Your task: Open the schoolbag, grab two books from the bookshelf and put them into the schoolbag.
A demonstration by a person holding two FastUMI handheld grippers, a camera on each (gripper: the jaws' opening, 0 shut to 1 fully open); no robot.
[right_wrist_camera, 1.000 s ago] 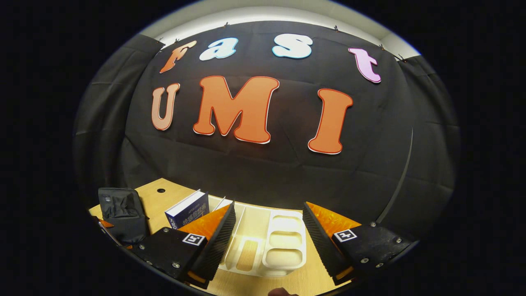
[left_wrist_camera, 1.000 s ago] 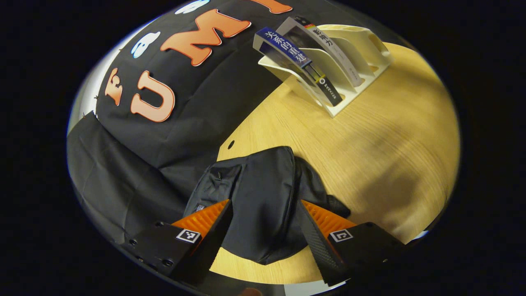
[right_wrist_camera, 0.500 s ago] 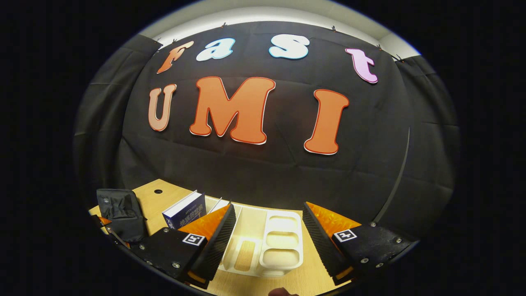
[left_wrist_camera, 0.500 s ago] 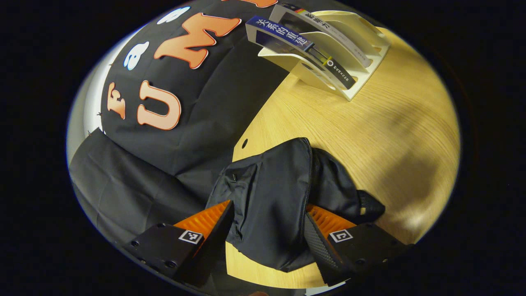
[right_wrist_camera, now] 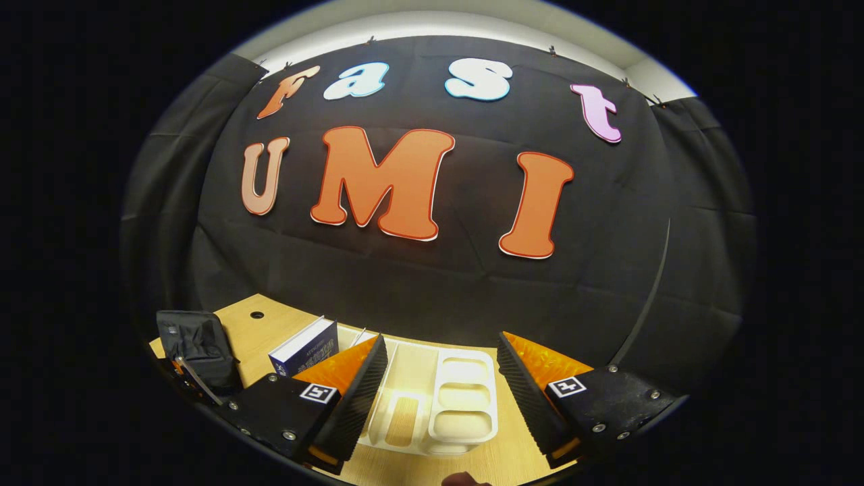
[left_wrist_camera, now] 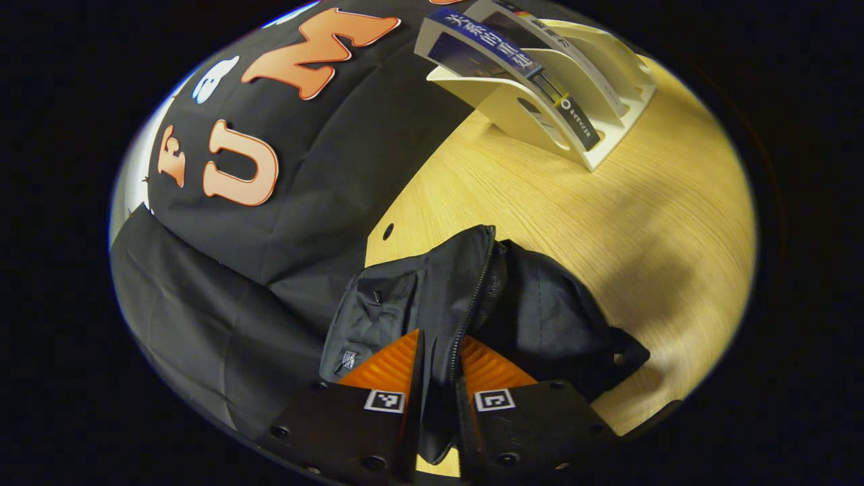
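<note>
Two books still stand in the bookshelf; the schoolbag is only just being opened.

On the bench (left_wrist_camera: 607, 223), the black schoolbag (left_wrist_camera: 540, 310) slumps near the back edge by the cable hole, its zip parted a little at the top; the white bookshelf (left_wrist_camera: 594, 101) sits well apart along the same edge, holding both books (left_wrist_camera: 513, 61). Left tool (left_wrist_camera: 437, 368) is nearly closed, pinching the bag's front panel beside the zip; right tool (right_wrist_camera: 442, 374) hangs wide apart, empty, above the bookshelf's vacant slots.
</note>
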